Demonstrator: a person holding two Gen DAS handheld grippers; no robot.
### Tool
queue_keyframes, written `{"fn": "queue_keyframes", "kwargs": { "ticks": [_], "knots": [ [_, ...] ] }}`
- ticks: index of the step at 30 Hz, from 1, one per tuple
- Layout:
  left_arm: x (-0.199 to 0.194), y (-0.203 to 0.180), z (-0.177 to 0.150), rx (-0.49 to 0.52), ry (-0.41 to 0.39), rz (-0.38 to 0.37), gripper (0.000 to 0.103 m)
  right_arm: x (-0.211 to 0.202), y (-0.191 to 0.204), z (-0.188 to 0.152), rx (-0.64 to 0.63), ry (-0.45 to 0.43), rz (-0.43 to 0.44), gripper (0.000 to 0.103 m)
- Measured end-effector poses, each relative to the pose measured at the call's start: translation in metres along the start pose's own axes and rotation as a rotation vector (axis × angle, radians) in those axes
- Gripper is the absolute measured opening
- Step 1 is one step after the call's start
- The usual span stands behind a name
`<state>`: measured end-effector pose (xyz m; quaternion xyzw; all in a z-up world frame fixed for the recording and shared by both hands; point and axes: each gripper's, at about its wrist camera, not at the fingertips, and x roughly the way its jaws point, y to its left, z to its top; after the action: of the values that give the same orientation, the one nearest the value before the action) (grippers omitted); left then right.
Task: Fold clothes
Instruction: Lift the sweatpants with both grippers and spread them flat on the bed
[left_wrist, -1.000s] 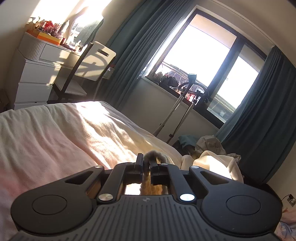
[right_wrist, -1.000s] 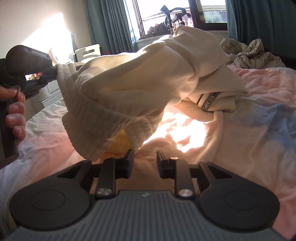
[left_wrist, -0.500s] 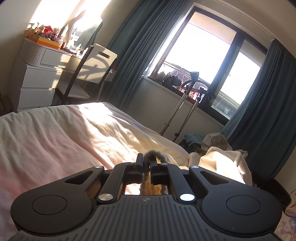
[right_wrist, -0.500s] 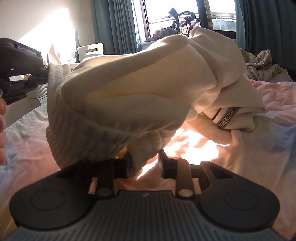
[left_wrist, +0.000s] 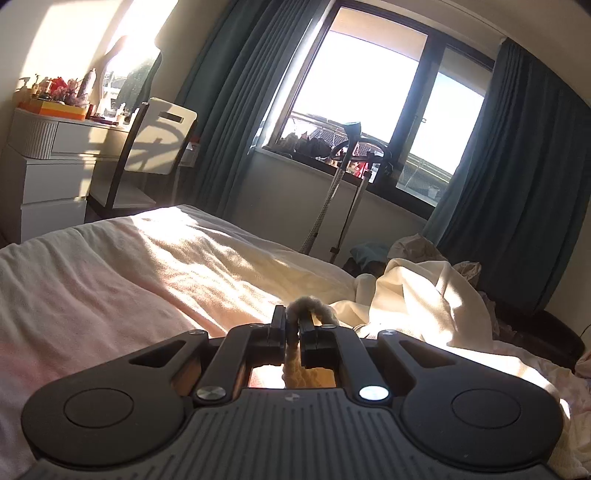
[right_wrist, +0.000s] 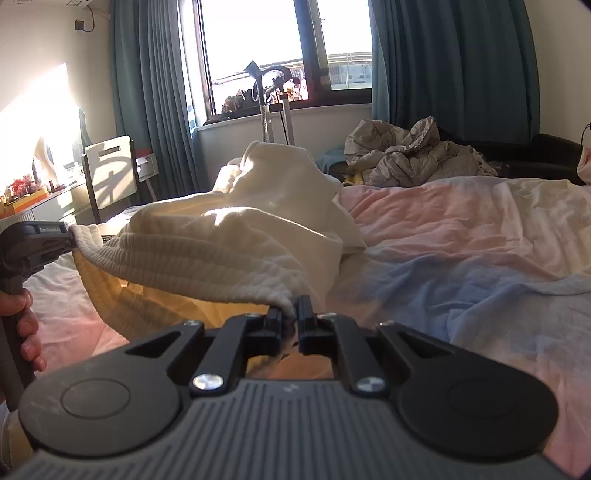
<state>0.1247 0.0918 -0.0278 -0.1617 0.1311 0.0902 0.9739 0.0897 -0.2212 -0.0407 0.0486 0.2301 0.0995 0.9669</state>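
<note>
Sweater (right_wrist: 236, 236) btwn both tools (pinched).

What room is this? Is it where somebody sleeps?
Most likely a bedroom: there's a big bed with pink covers, a white dresser with small things on top, and curtains by a window.

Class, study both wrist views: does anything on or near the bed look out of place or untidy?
Yes. A crumpled grey jacket lies heaped beyond the bed, unfolded. The cream sweater is bunched too, its ribbed hem held between the left tool and right tool. Nothing looks spilled or damaged.
</note>
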Motion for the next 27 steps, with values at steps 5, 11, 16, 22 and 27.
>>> {"fn": "queue_keyframes", "kwargs": {
  "ticks": [5,11,16,22,27],
  "knots": [
    [0.013,0.0,-0.019,0.042,0.088,0.045,0.008,0.031,-0.006,-0.029,0.015,0.104,-0.026,0.015],
    [0.042,0.017,-0.029,-0.003,0.172,0.114,0.009,0.043,0.011,-0.036,-0.084,0.091,-0.034,0.034],
    [0.057,0.02,-0.029,-0.009,0.218,0.1,0.01,0.046,0.014,-0.037,-0.099,0.089,-0.029,0.014],
    [0.05,0.03,0.019,-0.081,0.137,0.051,0.007,0.013,0.036,-0.029,-0.018,0.03,0.161,0.01],
    [0.049,0.053,0.101,-0.124,0.067,-0.025,0.006,-0.003,0.086,-0.019,-0.031,0.009,0.344,0.01]
  ]
}}
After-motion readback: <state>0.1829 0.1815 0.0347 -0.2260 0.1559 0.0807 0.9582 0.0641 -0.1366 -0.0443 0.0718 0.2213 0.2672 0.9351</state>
